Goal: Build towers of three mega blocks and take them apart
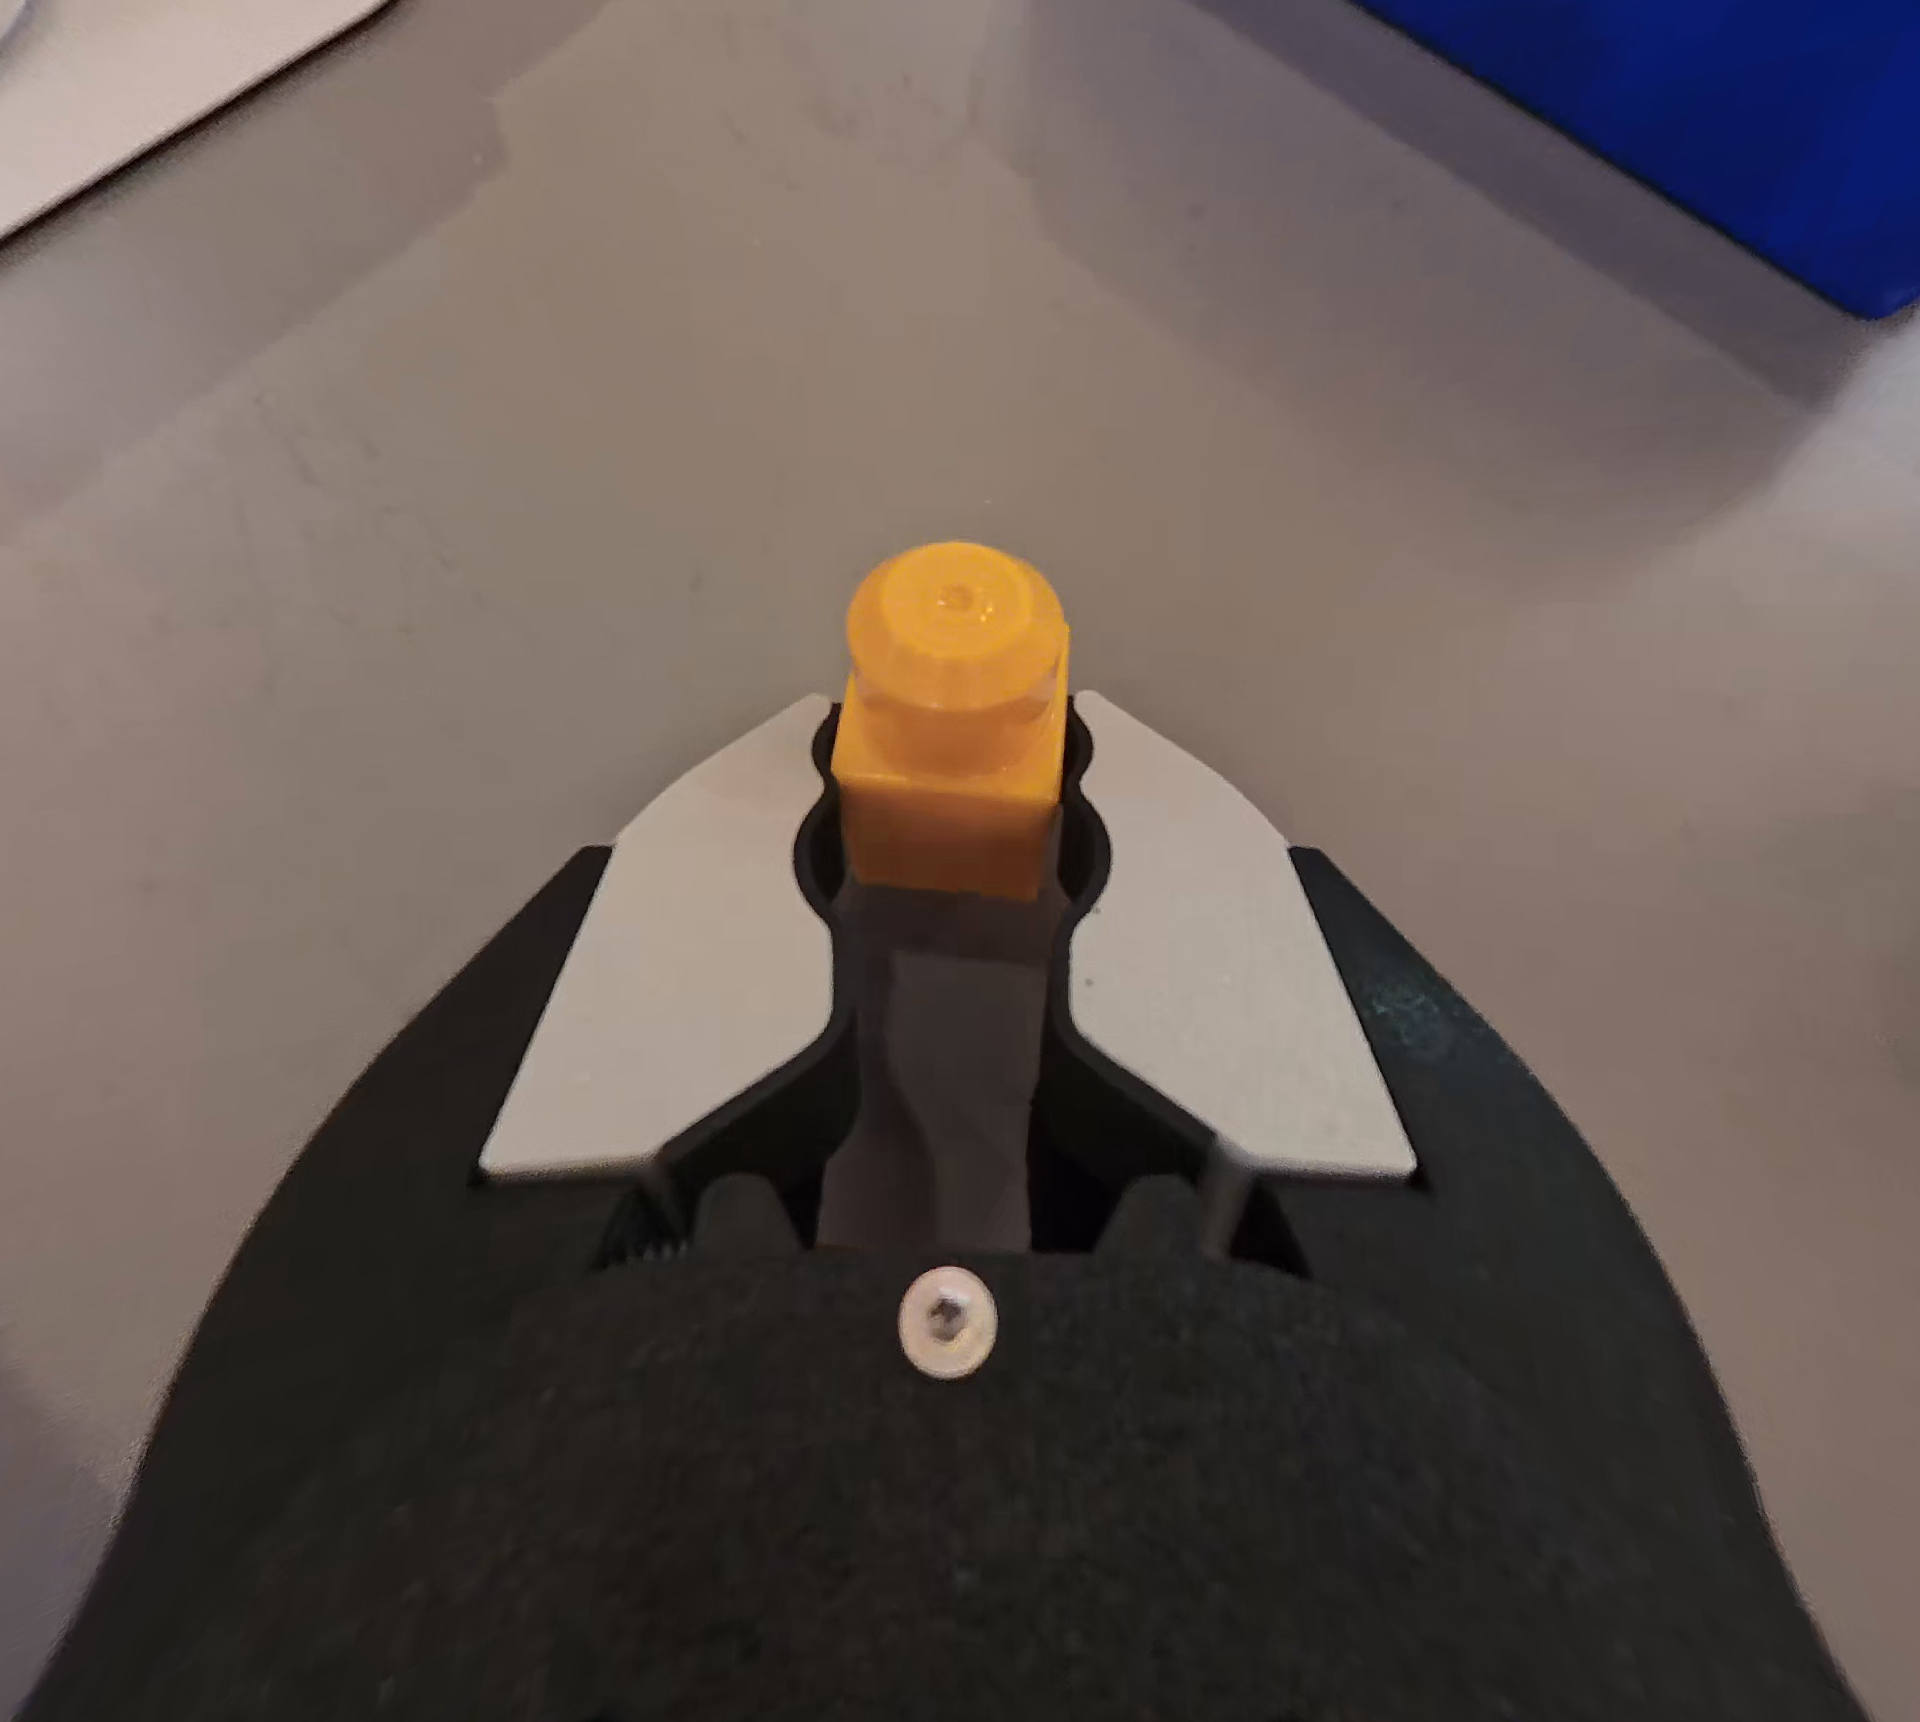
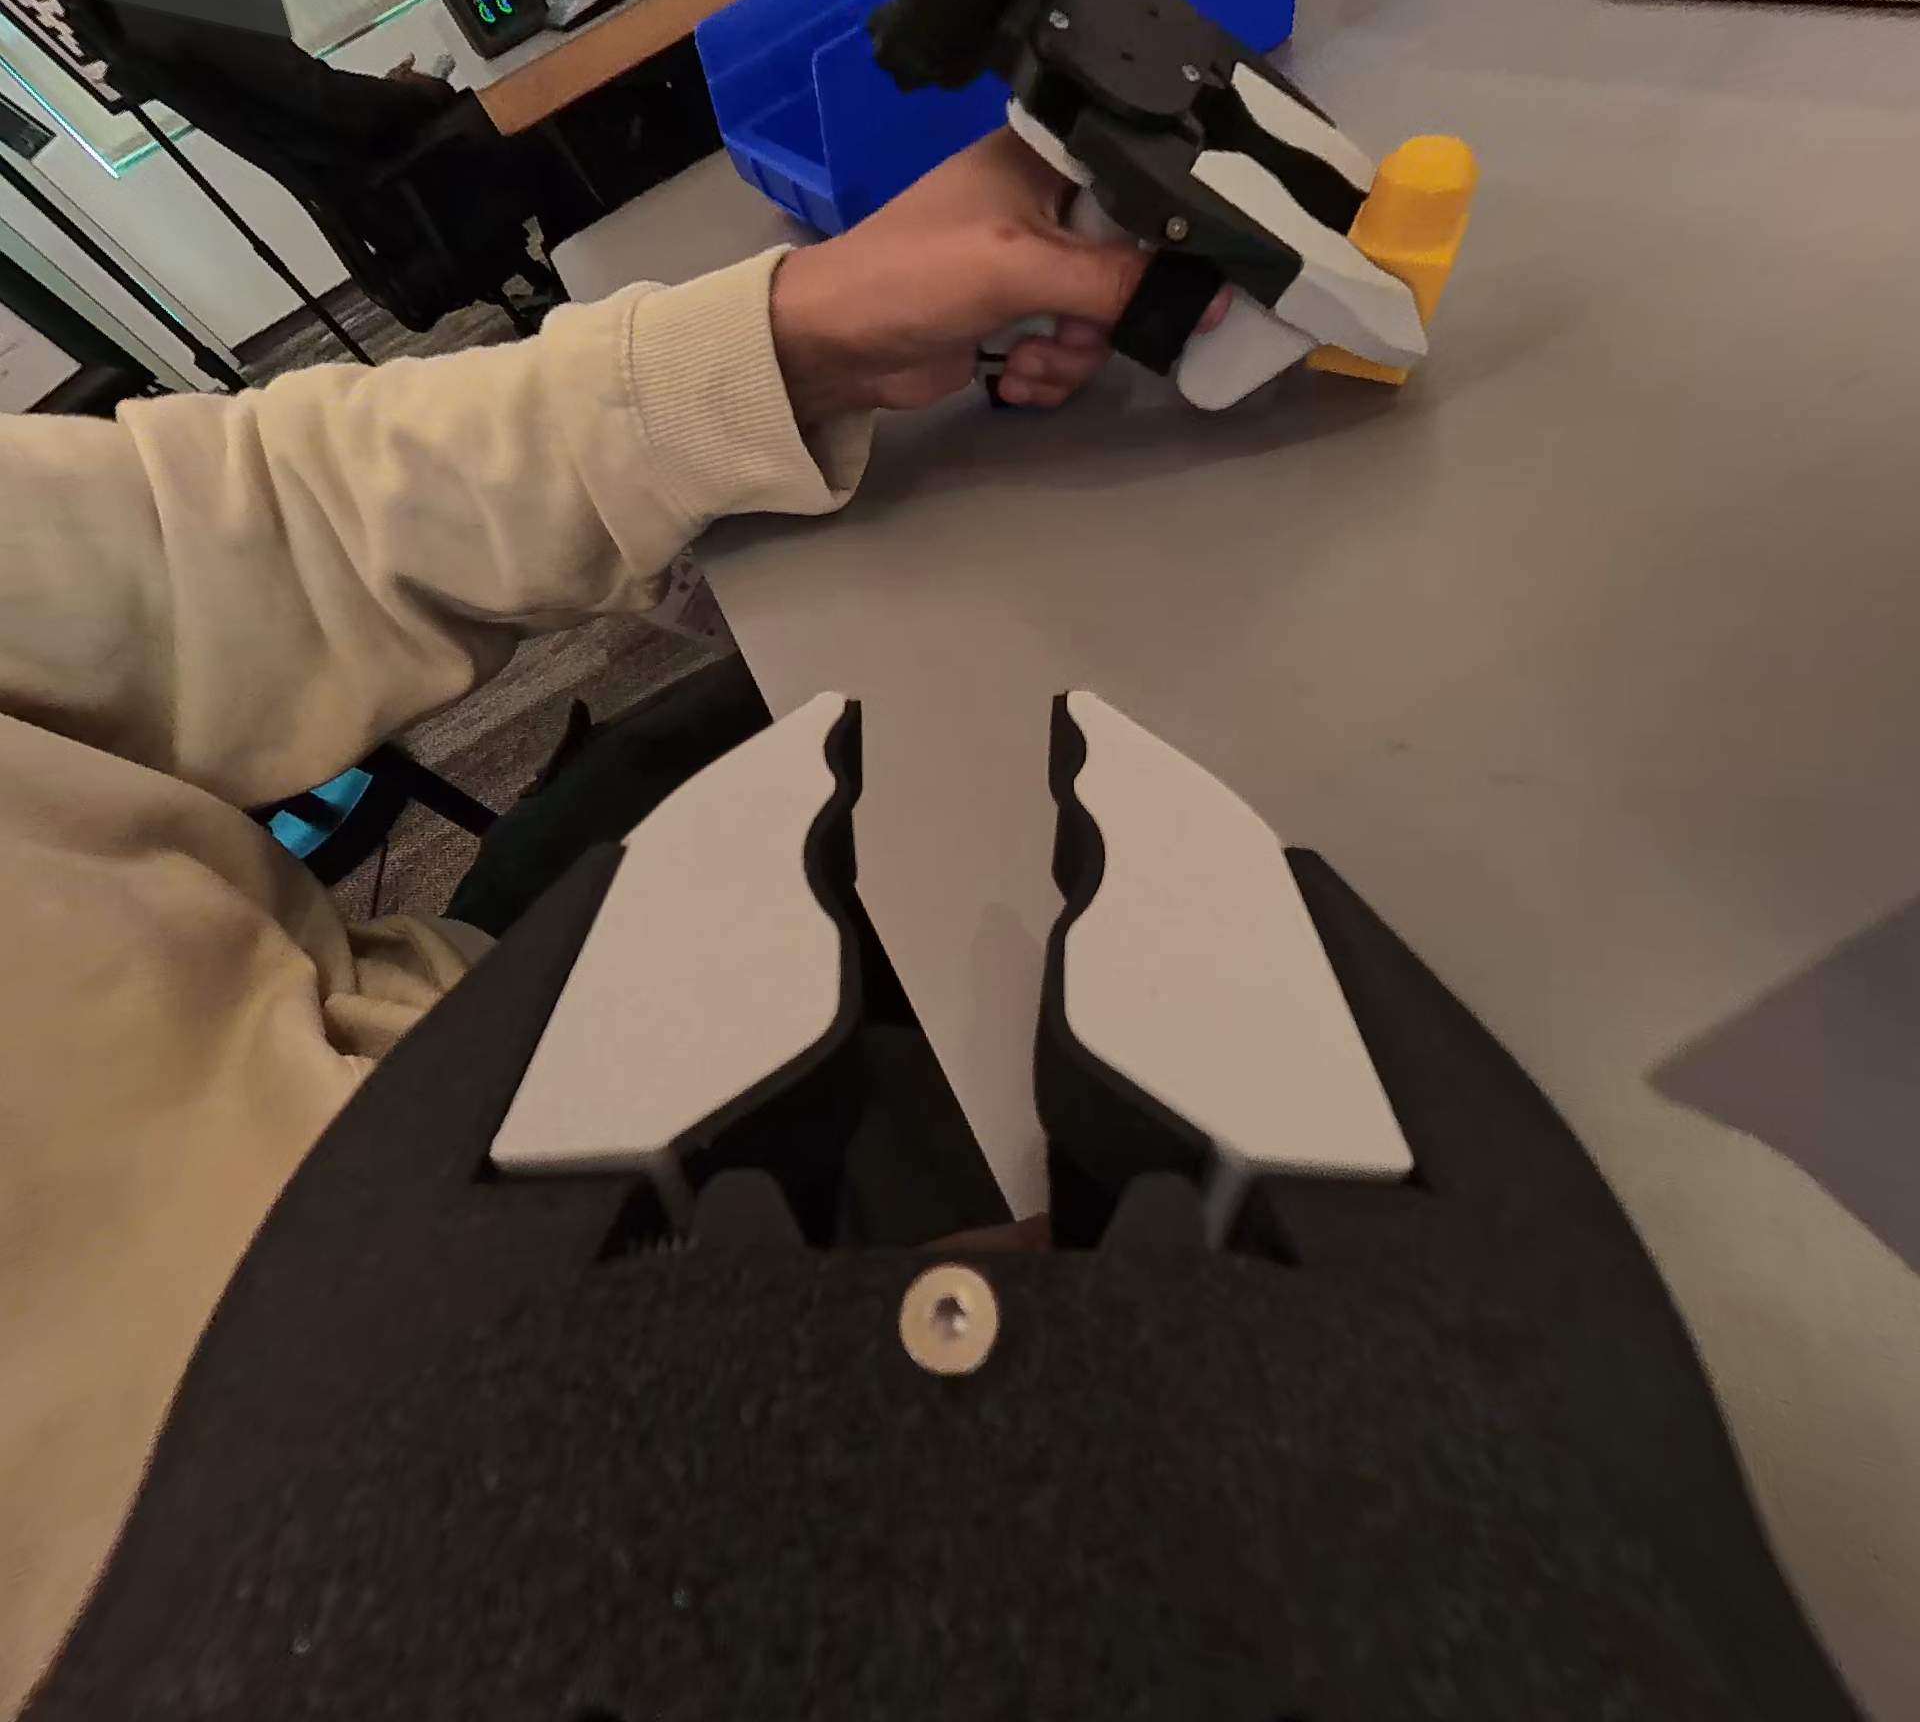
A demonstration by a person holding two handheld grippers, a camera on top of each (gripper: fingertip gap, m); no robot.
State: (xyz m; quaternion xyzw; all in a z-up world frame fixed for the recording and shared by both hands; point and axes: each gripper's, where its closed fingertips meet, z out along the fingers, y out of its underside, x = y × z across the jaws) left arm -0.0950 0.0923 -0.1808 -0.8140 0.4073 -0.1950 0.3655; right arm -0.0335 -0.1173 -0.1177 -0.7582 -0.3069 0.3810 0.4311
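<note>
My left gripper point(image 1: 954, 722) is shut on an orange mega block point(image 1: 951, 779), pads pressed on both its sides, stud pointing up and away. In the right wrist view the left gripper point(image 2: 1387, 259) holds the orange block point(image 2: 1429, 207) low on the grey table point(image 2: 1351, 633), slightly tilted, and more orange shows below the lower finger, touching the table. My right gripper point(image 2: 956, 716) is open and empty, with bare table between its fingers, near the table's front-left edge.
A blue bin point(image 1: 1558, 10) stands at the back right; it also shows in the right wrist view point(image 2: 1039, 10), behind the left gripper. A white pad point(image 1: 156, 10) lies at the back left. A person's hand and cream sleeve point(image 2: 416, 529) reach across.
</note>
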